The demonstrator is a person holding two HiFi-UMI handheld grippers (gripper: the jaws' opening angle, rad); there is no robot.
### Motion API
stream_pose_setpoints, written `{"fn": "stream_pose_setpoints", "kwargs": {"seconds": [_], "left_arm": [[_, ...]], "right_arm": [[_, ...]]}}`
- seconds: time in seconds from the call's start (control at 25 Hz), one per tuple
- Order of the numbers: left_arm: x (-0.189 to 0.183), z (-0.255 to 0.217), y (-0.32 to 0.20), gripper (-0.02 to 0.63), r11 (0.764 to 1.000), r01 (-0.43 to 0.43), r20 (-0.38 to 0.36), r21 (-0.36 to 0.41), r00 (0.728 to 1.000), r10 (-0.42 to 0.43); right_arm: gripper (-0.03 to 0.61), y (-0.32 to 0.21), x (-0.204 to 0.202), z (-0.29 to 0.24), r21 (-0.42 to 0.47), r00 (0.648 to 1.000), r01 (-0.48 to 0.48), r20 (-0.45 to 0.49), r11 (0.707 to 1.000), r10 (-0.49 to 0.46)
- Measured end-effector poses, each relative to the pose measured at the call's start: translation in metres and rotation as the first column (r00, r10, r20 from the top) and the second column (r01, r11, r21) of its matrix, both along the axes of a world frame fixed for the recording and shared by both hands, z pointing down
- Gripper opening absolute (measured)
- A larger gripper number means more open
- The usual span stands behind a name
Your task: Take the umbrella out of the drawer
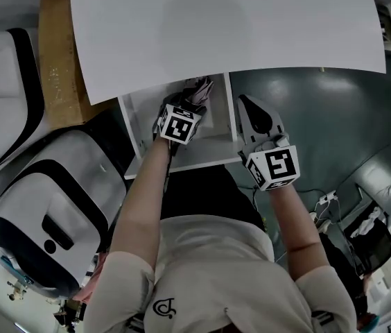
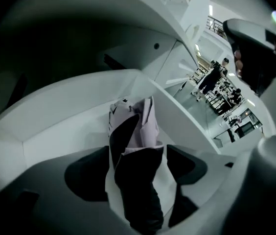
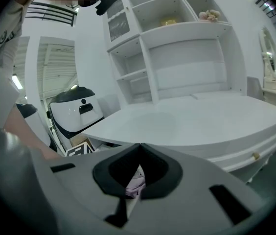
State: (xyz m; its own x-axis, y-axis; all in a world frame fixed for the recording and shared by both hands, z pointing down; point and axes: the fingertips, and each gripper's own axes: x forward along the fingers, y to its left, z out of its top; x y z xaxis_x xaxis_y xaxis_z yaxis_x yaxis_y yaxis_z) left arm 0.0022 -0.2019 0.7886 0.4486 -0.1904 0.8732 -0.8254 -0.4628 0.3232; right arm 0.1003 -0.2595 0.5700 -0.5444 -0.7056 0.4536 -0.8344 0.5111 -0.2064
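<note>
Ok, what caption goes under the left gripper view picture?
Open left gripper straddles the folded umbrella inside the white drawer.

Folded umbrella (image 2: 137, 151), black and pale lilac fabric, crumpled folds, lying inside the open white drawer (image 2: 69, 116)

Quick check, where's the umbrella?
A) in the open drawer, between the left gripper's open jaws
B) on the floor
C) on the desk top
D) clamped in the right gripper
A: the umbrella lies in the drawer between the left gripper's spread jaws, and the right gripper is shut on nothing.
</note>
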Motion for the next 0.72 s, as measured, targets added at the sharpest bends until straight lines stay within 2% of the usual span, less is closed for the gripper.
{"fn": "stream_pose_setpoints", "kwargs": {"seconds": [0.2,0.36,0.6,0.72], "left_arm": [[0.005,0.019,-0.003,0.376,1.0,-0.009,0.035,-0.02,0.999,0.009],[-0.002,0.031,-0.005,0.373,1.0,0.011,0.103,0.0,0.995,-0.011],[-0.01,0.034,-0.008,0.278,0.997,-0.005,0.204,0.072,0.979,-0.009],[-0.012,0.033,-0.007,0.246,0.998,-0.034,0.191,0.05,0.981,0.024]], "right_arm": [[0.006,-0.003,0.002,0.004,-0.009,1.0,-0.023,0.014,1.0,0.023],[0.006,-0.001,-0.001,0.007,-0.01,0.999,-0.029,0.018,1.0,0.029],[0.006,0.002,0.002,0.005,-0.005,0.999,-0.037,0.007,0.999,0.038],[0.006,0.007,0.004,0.006,-0.01,0.999,-0.039,-0.006,0.999,0.039]]}}
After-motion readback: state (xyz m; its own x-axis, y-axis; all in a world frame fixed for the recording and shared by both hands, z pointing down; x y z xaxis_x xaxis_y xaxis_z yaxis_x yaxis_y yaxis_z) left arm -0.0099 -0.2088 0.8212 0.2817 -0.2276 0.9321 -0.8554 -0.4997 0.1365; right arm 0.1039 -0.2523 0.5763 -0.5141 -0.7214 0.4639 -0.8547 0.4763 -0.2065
